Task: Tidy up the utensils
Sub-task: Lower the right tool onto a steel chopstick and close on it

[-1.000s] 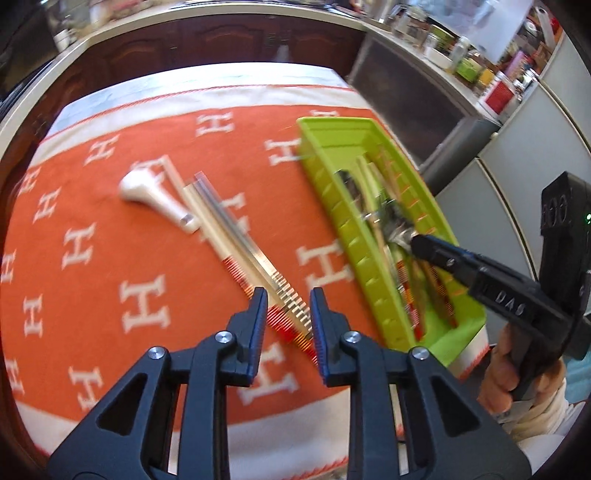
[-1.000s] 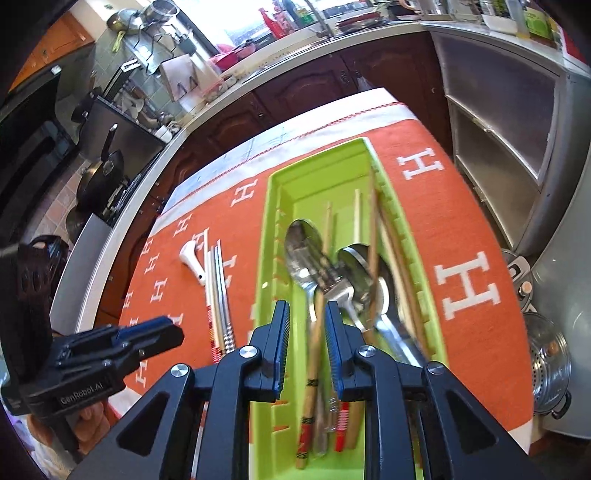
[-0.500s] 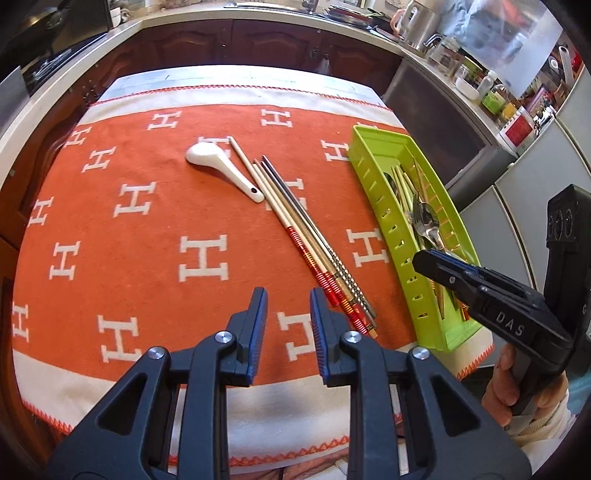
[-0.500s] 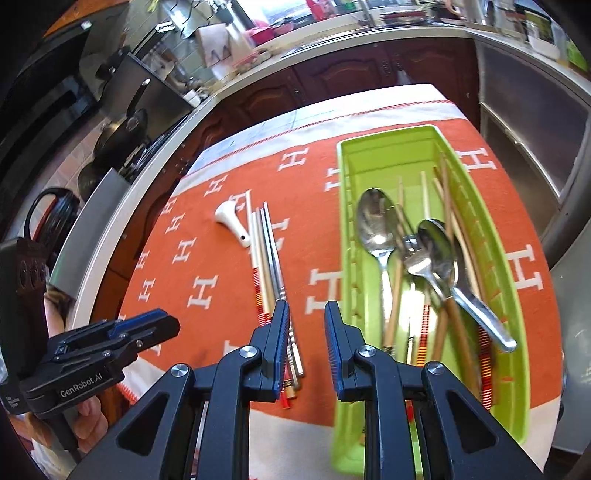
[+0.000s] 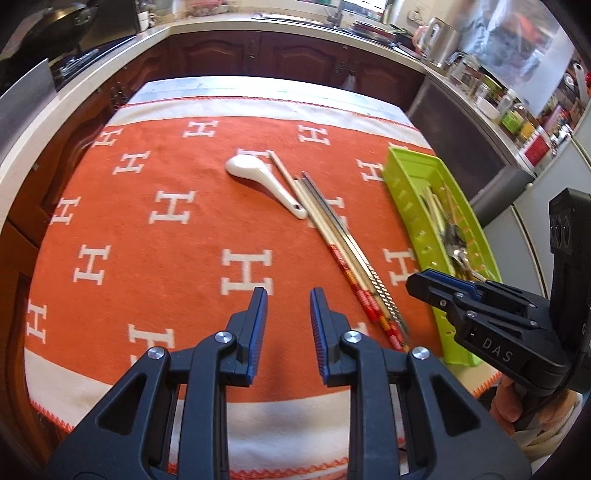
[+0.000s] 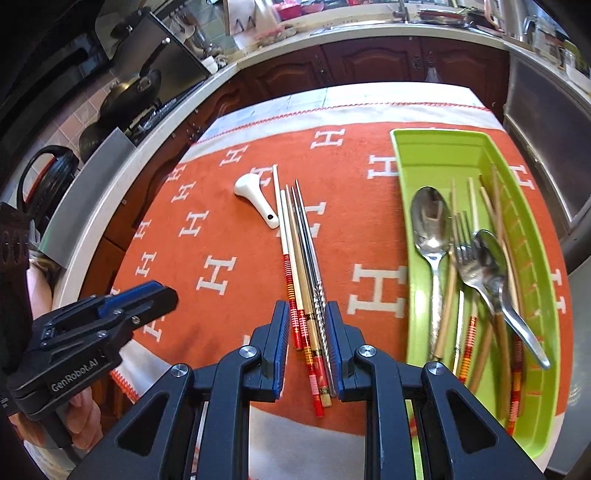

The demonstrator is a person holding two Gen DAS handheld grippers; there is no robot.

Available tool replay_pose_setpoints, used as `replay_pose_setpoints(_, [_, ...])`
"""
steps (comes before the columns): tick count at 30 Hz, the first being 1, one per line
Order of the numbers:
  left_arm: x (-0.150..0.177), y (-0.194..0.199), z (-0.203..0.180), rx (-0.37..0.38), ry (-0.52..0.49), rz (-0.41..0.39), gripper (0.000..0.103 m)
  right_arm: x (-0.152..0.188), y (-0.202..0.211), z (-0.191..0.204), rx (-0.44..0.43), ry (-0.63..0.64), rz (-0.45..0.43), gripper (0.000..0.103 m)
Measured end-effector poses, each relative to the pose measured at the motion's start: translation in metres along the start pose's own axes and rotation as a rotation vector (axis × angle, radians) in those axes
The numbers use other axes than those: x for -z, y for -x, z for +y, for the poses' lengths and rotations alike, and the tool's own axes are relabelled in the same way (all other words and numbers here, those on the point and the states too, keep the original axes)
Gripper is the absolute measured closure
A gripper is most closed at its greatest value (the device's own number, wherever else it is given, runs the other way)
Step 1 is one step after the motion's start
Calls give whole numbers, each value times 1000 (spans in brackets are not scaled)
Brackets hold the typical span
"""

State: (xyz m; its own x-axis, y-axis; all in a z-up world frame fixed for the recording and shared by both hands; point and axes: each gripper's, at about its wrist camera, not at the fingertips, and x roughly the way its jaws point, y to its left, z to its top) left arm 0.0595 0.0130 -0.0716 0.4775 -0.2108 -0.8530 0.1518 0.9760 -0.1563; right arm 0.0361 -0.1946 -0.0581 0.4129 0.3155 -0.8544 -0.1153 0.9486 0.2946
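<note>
A white ceramic spoon point(image 5: 258, 177) point(image 6: 255, 195) lies on the orange cloth point(image 5: 166, 258) beside a row of several chopsticks point(image 5: 343, 243) point(image 6: 299, 251). To the right, a green tray point(image 5: 410, 206) point(image 6: 443, 147) holds a metal spoon point(image 6: 432, 229), a fork point(image 6: 465, 254), a second spoon and more chopsticks. My left gripper point(image 5: 288, 295) point(image 6: 162, 291) hovers over bare cloth left of the chopsticks, open a little, nothing between its fingers. My right gripper point(image 6: 306, 308) point(image 5: 424, 286) hangs above the near ends of the loose chopsticks, open narrowly; they show through its gap, untouched.
The cloth covers a table whose near edge runs just under both grippers. Dark wooden cabinets and a countertop point(image 5: 295, 29) ring the far side. A stove with pans point(image 6: 136, 92) is at the far left, steel appliances point(image 6: 546, 122) at the right.
My right gripper has moved left from above the tray to above the loose chopsticks. My left gripper has shifted left, off the chopsticks' ends. Both gaps stay the same.
</note>
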Motion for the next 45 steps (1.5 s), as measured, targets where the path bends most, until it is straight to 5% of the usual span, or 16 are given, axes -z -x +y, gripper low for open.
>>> replay_pose_setpoints(17, [-8, -43, 41, -61, 134, 61, 83, -38, -63, -8, 47, 100, 137, 84])
replay_pose_setpoints(30, [-7, -54, 42, -55, 141, 86, 83, -48, -90, 12, 106, 263, 196, 93])
replay_pose_setpoints(45, [-6, -55, 42, -47, 136, 91, 83, -45, -98, 19, 145, 313, 247, 96])
